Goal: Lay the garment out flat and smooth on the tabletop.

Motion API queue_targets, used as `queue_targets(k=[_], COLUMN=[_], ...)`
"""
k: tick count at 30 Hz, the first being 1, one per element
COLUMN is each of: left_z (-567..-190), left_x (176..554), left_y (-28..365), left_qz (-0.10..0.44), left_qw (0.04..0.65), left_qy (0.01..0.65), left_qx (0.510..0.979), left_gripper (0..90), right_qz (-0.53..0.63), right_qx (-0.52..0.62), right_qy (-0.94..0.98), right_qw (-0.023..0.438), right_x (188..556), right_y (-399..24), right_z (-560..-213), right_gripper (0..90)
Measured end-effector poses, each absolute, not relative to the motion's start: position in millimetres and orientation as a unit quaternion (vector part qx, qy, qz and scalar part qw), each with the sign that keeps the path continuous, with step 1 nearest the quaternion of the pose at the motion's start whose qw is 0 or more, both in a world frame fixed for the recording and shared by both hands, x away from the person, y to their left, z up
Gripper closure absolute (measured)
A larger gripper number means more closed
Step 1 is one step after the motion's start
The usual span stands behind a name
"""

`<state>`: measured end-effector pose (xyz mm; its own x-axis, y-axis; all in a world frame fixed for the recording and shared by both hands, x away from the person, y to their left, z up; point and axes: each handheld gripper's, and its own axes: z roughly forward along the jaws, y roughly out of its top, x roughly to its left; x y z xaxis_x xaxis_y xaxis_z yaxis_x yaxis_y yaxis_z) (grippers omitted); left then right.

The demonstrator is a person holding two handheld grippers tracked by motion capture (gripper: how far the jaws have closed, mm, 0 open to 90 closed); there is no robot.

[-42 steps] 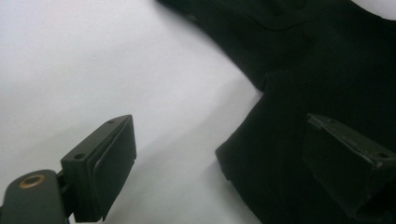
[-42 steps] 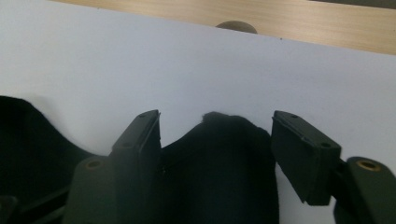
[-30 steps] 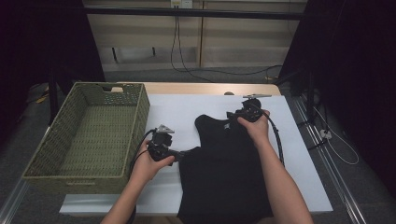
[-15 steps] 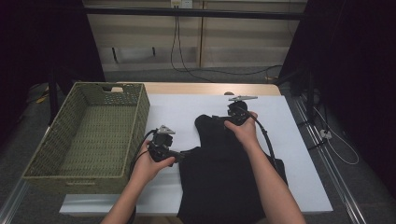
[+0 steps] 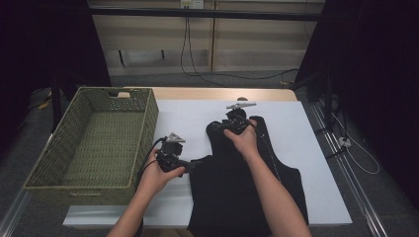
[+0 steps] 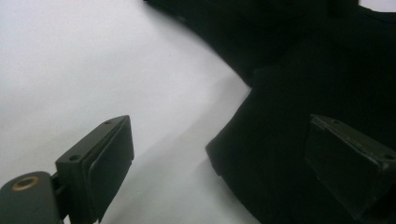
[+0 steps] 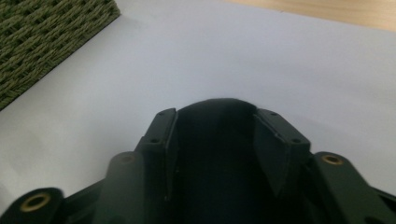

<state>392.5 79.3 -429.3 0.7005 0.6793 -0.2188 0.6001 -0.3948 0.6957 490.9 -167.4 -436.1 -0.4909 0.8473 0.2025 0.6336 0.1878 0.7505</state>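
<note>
From above, a black sleeveless garment (image 5: 247, 182) lies flat on the white-covered desk (image 5: 306, 128), its neck end pointing away from the person and its hem hanging toward the near edge. The left gripper (image 5: 190, 163) sits low at the garment's left armhole edge, just beside the cloth. The right gripper (image 5: 217, 127) is over the left shoulder strap at the far end. A green woven basket (image 5: 99, 148) stands at the desk's left side, well apart from the garment.

In the left gripper view, the fingers (image 6: 112, 158) stand wide apart with bare desk between them; the garment's dark edge (image 6: 289, 140) lies under and in front of the right-hand one, not clamped.

In the right gripper view, the fingers (image 7: 275, 144) have just been closing and now stand about half open, with the rounded end of the black strap (image 7: 215, 140) lying between them. Whether the pads press on it I cannot tell. The basket's weave (image 7: 46, 37) shows at upper left.
</note>
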Motion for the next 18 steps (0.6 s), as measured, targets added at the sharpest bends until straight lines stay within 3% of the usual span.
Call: queue_targets(k=[6,14,18], left_z=[-428,-429,-428], left_x=[392,390,391], left_y=[82,83,83], left_qz=[0.051,0.049,0.050], left_qw=[0.396,0.391,0.393], left_qy=[0.385,0.385,0.386], left_qx=[0.832,0.835,0.833], left_gripper=[8.9,8.9,8.9], right_qz=[0.380,0.360,0.364], right_qx=[0.477,0.466,0.463], right_qy=[0.780,0.794,0.793], right_qw=[0.142,0.150,0.157], right_x=[494,500,501], right_y=[-151,-146,-146], right_z=[-446,-456,-455], right_gripper=[57.4,73.2,76.2])
